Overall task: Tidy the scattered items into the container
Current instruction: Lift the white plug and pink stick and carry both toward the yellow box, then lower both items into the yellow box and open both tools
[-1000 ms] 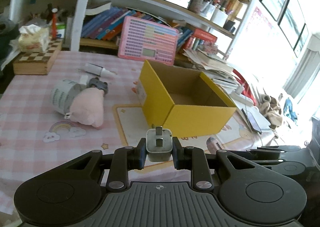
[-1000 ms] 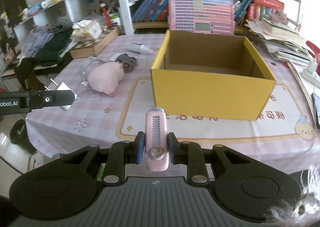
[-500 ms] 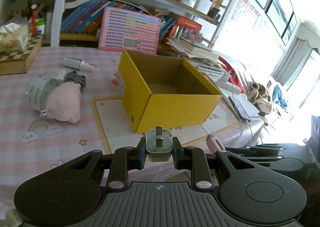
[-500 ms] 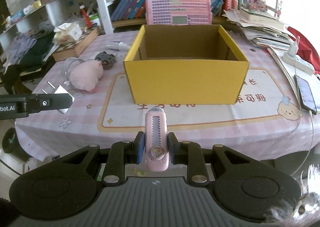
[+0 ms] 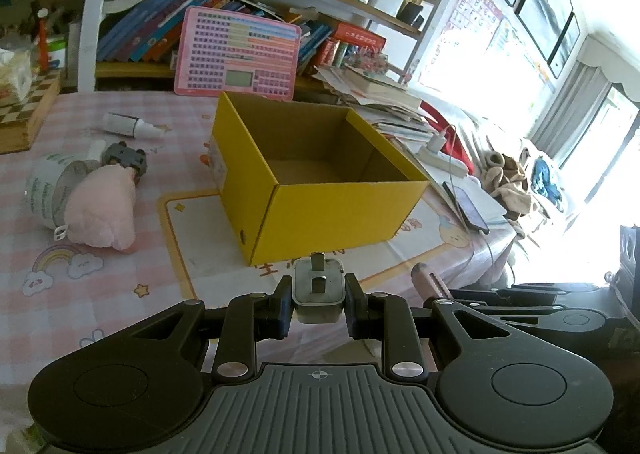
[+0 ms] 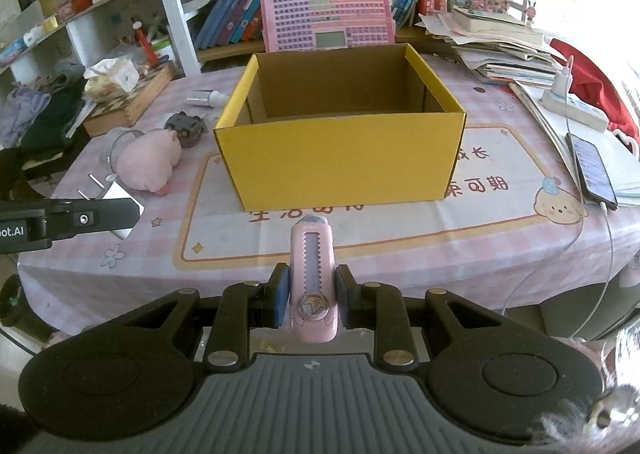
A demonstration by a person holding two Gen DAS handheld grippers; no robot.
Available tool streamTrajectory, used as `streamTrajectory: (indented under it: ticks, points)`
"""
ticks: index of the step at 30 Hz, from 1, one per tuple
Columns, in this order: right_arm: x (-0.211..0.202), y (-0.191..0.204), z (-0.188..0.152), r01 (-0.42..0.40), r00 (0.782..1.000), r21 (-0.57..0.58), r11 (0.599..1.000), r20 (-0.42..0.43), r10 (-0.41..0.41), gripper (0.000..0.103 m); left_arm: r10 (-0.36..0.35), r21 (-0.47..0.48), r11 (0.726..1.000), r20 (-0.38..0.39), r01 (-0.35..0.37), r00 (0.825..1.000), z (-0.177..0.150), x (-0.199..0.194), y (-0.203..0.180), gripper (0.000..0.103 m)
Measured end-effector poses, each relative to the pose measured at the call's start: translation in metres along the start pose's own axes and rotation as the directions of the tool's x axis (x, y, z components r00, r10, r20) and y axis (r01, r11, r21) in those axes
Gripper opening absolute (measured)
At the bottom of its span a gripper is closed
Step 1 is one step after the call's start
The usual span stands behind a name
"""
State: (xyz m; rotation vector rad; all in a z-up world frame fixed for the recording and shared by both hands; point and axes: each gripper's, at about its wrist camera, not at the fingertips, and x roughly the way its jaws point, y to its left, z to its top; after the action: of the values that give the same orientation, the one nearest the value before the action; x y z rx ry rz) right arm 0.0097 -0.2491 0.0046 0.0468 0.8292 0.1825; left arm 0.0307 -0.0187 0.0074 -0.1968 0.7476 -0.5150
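**Both hand-held grippers loaded in front of the yellow box**

The left hand-held gripper [image 5: 318, 304] is clenched on a white plug adapter [image 5: 318, 294], its pads pressed against the two sides of the block and the metal prongs pointing forward toward the box. The right hand-held gripper [image 6: 311, 300] is closed just as narrowly on a pink utility knife [image 6: 313, 278], gripped near its rear end with the toothed slider facing up and the nose sticking out ahead of the fingers

The yellow cardboard box [image 6: 340, 161] stands open-topped on a printed mat [image 6: 400, 213] on the pink checked table [image 5: 80, 294]; what shows of its brown inside is bare. Both held items hang short of the box's near wall, over the near edge of the table, not above the opening

To the left of the box lie a pink plush toy [image 5: 102, 209], a clear jar [image 5: 48, 189] touching it on its far side, a small grey toy [image 5: 126, 157] just beyond, and a white dropper bottle [image 5: 128, 125] on its side farther back. In the left wrist view the right hand-held gripper's knife tip shows at lower right; in the right wrist view the left tool reaches in from the left edge with the white adapter at its tip
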Motion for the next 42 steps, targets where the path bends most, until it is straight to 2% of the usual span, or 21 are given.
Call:
streamTrajectory:
  ticks: [14,23,42]
  points:
    - [0.004,-0.012,0.003,0.026,0.999,0.015,1.000,-0.026,-0.025,0.023,-0.036,0.015,0.999,-0.021,0.037,0.999,0.007,0.018,-0.006,0.024]
    - [0.011,-0.025,0.019,0.015,1.000,0.014,1.000,0.006,-0.015,0.023,-0.025,0.064,0.998,0.004,0.024,1.000,0.026,0.031,-0.015,0.024]
    - [0.063,-0.054,0.125,-0.104,0.988,-0.115,0.988,0.098,0.116,0.023,0.054,0.150,0.987,0.084,-0.066,0.995,0.107,0.091,-0.028,0.024]
